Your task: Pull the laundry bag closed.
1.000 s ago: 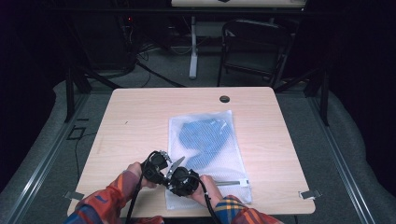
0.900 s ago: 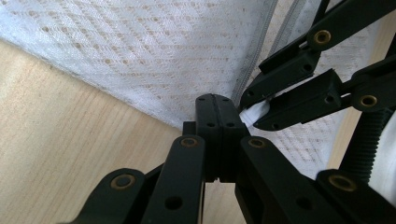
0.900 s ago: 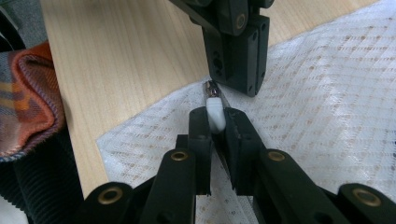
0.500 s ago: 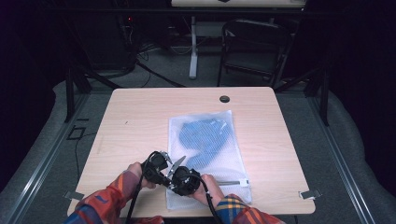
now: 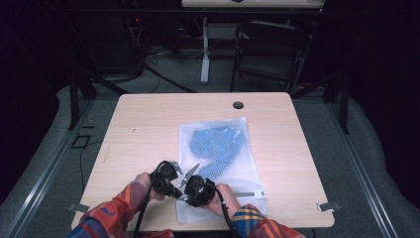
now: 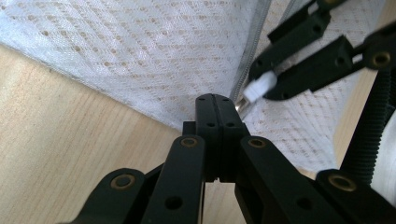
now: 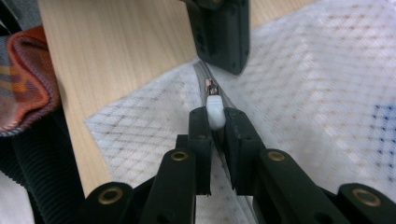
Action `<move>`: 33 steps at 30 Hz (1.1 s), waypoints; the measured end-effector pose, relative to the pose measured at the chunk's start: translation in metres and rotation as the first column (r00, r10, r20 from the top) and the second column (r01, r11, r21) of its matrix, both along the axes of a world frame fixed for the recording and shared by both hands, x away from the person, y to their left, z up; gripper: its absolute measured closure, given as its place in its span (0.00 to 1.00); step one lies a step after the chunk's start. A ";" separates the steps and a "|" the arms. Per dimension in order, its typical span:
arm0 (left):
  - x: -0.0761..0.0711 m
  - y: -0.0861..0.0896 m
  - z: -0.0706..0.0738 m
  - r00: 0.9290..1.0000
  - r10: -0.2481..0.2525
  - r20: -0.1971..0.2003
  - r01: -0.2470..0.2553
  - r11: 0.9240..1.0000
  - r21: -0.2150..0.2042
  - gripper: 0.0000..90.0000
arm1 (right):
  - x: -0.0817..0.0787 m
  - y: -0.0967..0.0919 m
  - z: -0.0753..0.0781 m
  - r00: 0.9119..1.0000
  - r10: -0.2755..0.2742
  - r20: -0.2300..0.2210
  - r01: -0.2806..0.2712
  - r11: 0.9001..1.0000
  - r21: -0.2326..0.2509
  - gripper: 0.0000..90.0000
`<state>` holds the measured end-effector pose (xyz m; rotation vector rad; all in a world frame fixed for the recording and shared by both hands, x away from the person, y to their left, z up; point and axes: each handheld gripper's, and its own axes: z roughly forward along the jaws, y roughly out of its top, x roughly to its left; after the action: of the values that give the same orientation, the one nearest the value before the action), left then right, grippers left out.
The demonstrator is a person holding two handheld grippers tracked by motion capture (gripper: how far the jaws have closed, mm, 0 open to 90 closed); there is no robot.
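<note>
A white mesh zip bag (image 5: 223, 198) lies on the wooden table (image 5: 143, 129) with a blue cloth (image 5: 218, 146) inside. Both grippers meet at the bag's near left corner, tips facing each other. My left gripper (image 5: 179, 183) (image 6: 215, 99) is shut, pinching the bag's edge (image 6: 154, 60) at the end of the zipper. My right gripper (image 5: 186, 189) (image 7: 215, 114) is shut on the white zipper pull (image 7: 215, 111), which also shows between its jaws in the left gripper view (image 6: 259, 86). The left gripper's jaw tip (image 7: 223, 37) sits just beyond the pull on the zipper track.
A round cable hole (image 5: 238, 105) sits near the table's far edge. A dark chair (image 5: 270, 47) and a white post (image 5: 204, 49) stand behind the table. Plaid sleeves (image 5: 106, 215) come in over the near edge.
</note>
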<state>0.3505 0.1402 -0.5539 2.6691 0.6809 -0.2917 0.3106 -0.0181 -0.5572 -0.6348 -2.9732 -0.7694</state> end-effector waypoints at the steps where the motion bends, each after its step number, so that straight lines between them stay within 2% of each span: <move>1: 0.001 0.000 0.001 1.000 -0.005 -0.006 0.005 1.000 0.004 1.00 | 0.001 -0.001 0.000 1.000 0.001 0.000 -0.001 1.000 -0.001 0.91; 6: -0.001 -0.001 0.000 1.000 0.005 0.003 -0.005 1.000 -0.002 1.00 | 0.003 -0.008 0.002 1.000 -0.008 -0.004 0.008 1.000 0.002 0.91; 11: 0.002 0.002 0.002 1.000 0.022 -0.008 -0.022 1.000 -0.015 1.00 | 0.001 -0.005 -0.001 1.000 -0.010 -0.003 0.010 1.000 0.004 0.91; 12: 0.001 0.002 0.002 0.999 0.036 -0.014 -0.037 0.999 -0.034 1.00 | 0.001 -0.006 -0.001 1.000 -0.008 -0.005 0.008 1.000 0.000 0.91; 14: 0.000 0.000 0.002 0.999 0.052 0.002 -0.052 0.998 -0.048 1.00 | 0.002 -0.006 -0.002 1.000 -0.007 -0.004 0.007 1.000 0.007 0.91; 18: 0.001 -0.003 0.001 0.999 0.043 0.008 -0.043 0.999 -0.024 1.00 | 0.001 -0.005 -0.002 1.000 -0.004 0.004 0.004 1.000 0.006 0.91; 23: 0.001 -0.004 0.000 0.999 0.034 0.007 -0.034 0.999 -0.017 1.00 | 0.000 -0.005 -0.002 1.000 -0.001 0.008 0.001 1.000 0.003 0.91; 26: -0.002 -0.006 0.000 0.999 0.037 0.024 -0.037 0.999 -0.011 1.00 | 0.001 -0.005 -0.001 1.000 0.000 0.005 0.000 1.000 -0.001 0.91; 28: -0.001 -0.006 0.000 1.000 0.020 0.024 -0.020 1.000 -0.007 1.00 | 0.000 -0.005 -0.001 1.000 -0.004 -0.004 0.004 1.000 -0.008 0.91; 29: 0.000 -0.005 0.001 1.000 -0.011 0.027 0.011 1.000 0.011 1.00 | 0.001 -0.005 -0.001 1.000 -0.004 -0.005 0.004 1.000 -0.009 0.91; 33: 0.000 -0.005 0.002 0.999 -0.020 0.034 0.019 1.000 0.014 1.00 | 0.002 -0.006 0.000 1.000 0.004 -0.002 -0.004 1.000 -0.019 0.91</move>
<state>0.3503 0.1348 -0.5521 2.6890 0.6491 -0.2468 0.3124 -0.0238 -0.5572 -0.6296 -2.9824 -0.7412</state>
